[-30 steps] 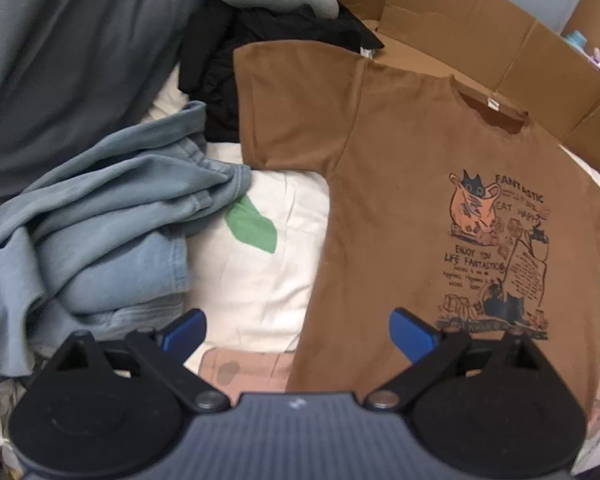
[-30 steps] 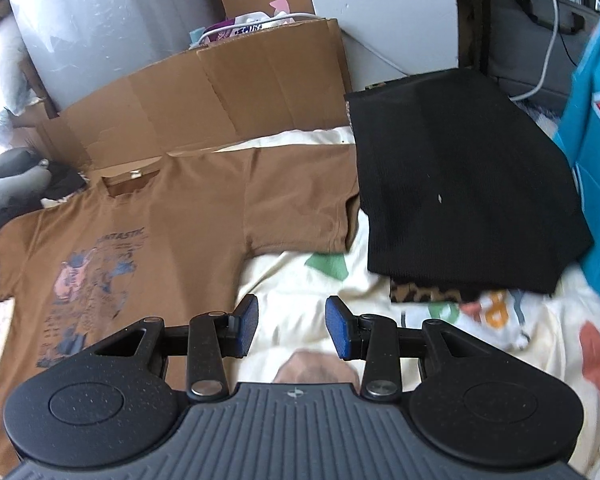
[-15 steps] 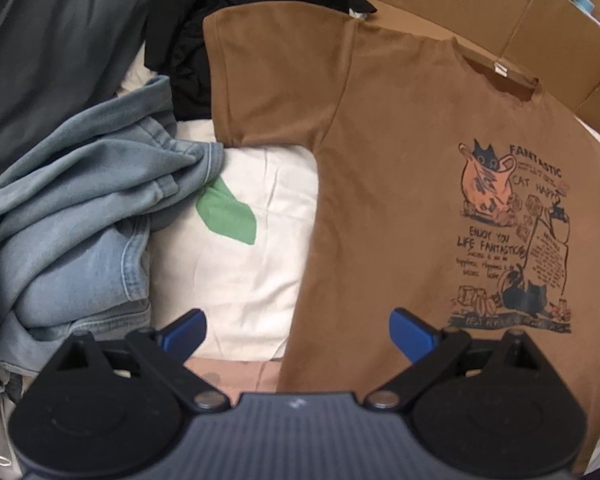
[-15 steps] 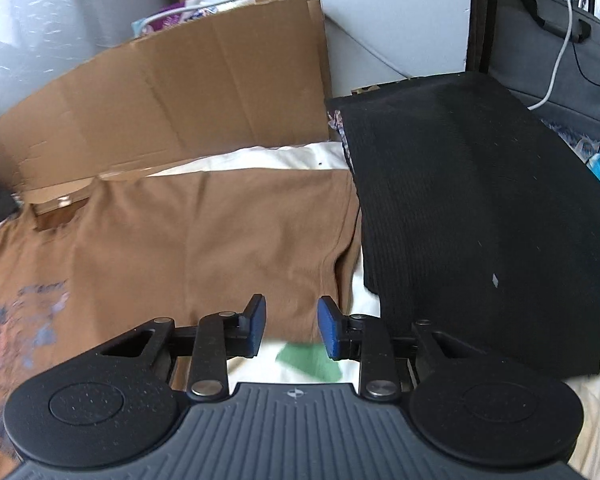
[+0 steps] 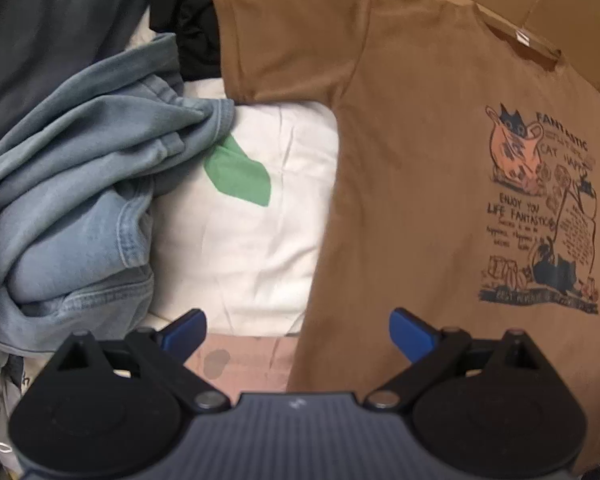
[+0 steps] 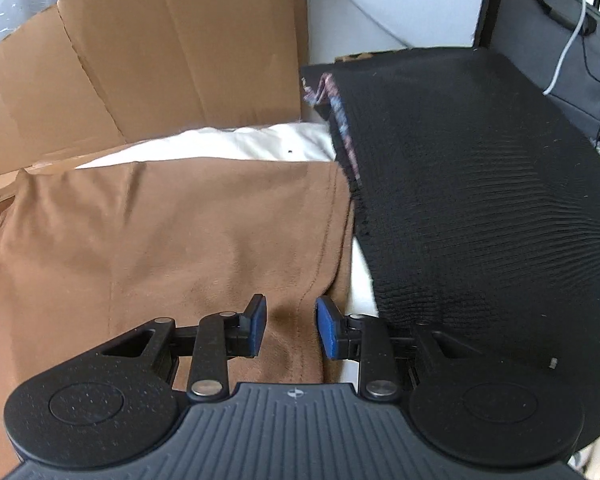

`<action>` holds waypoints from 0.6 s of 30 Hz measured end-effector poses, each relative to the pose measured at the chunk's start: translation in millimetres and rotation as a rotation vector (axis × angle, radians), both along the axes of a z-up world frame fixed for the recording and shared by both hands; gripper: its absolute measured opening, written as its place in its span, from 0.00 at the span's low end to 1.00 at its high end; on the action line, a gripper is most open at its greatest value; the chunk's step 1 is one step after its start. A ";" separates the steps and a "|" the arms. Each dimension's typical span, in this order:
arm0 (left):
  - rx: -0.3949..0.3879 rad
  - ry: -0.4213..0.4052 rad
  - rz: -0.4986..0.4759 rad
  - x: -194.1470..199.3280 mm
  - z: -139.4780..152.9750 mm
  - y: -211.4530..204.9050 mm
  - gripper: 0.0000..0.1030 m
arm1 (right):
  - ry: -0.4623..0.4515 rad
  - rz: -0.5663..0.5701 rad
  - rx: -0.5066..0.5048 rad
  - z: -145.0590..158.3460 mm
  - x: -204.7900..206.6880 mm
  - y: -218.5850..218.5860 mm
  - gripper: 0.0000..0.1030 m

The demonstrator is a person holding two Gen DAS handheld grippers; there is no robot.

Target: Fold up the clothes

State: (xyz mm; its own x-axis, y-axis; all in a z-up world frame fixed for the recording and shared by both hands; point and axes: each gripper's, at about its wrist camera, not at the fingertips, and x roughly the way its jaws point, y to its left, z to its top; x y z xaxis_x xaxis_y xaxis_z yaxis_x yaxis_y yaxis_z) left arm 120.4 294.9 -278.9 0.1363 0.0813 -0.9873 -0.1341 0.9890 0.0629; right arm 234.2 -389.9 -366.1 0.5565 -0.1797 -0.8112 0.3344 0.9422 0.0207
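Jaws of the left gripper (image 5: 296, 328) stand wide apart above the side edge of the brown T-shirt (image 5: 412, 152), which lies flat on the bed sheet (image 5: 256, 240); right gripper (image 6: 288, 326) jaws, just narrowed, straddle its sleeve (image 6: 228, 232) unclamped, beside a black knit garment (image 6: 480, 184).

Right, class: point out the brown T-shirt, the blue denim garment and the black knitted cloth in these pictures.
brown T-shirt (image 5: 412, 168): left wrist view, plain chest beside the cat print.
blue denim garment (image 5: 80, 184): left wrist view, middle of the crumpled heap.
black knitted cloth (image 6: 468, 184): right wrist view, middle of its ribbed surface.
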 end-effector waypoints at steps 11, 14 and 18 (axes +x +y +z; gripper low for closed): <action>-0.006 -0.003 0.011 -8.5 4.1 1.1 0.96 | 0.063 0.013 -0.065 -9.3 0.9 1.6 0.02; -0.004 0.002 0.016 -10.3 3.8 4.3 0.96 | 0.098 0.020 -0.124 -11.8 2.7 5.1 0.02; -0.003 -0.003 0.009 -8.4 4.7 3.6 0.96 | 0.139 0.045 -0.198 -12.7 5.7 13.7 0.07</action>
